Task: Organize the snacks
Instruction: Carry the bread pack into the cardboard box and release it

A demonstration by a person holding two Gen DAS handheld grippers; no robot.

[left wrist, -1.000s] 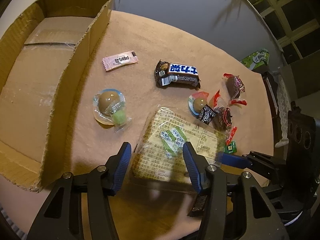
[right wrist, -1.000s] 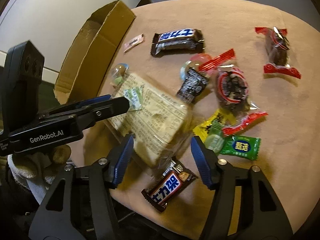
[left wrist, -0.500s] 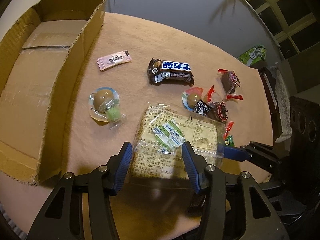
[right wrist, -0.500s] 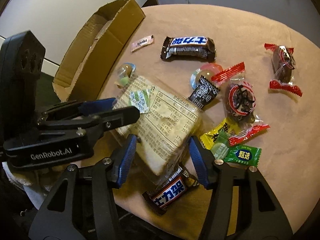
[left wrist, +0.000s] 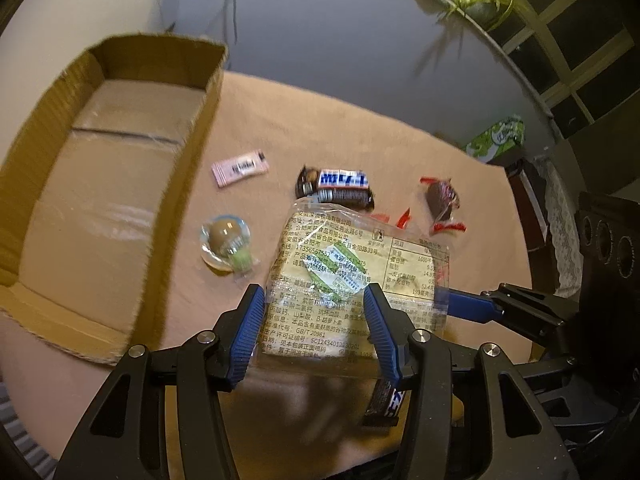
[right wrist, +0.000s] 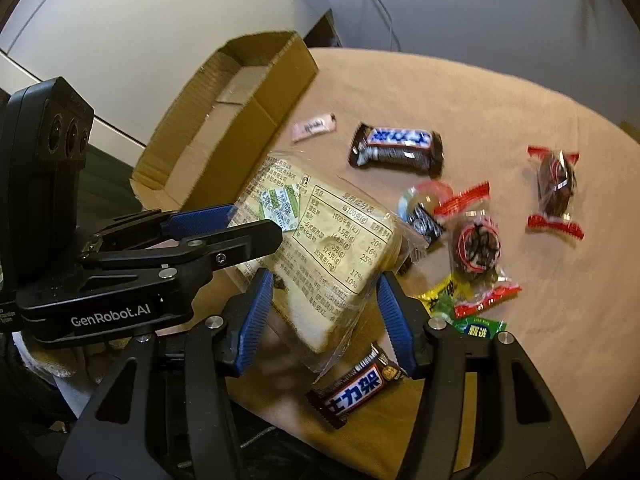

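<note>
Nothing has reached the cardboard box yet: its floor is bare in both views, so the sorting is at its first item. That item is the bagged sliced bread, a clear wrapper printed with a nutrition label, now lifted off the desk and tilted. The left claw is closed on the near edge of the bag, its blue pads pressing either side. The right claw is half open around the bag's right-hand end; its pads appear to touch the wrapper, so both claws seem to share the load.

The box stands to the left of the bread, just beside it. By my reading, the next step is to carry the bag left over the box wall.

Still on the desk: a pink sachet, a Snickers bar further off, a second Snickers bar at the near edge, a jelly cup, red-wrapped dark sweets, and green and yellow candies on the right. Nearly all of the job remains.
</note>
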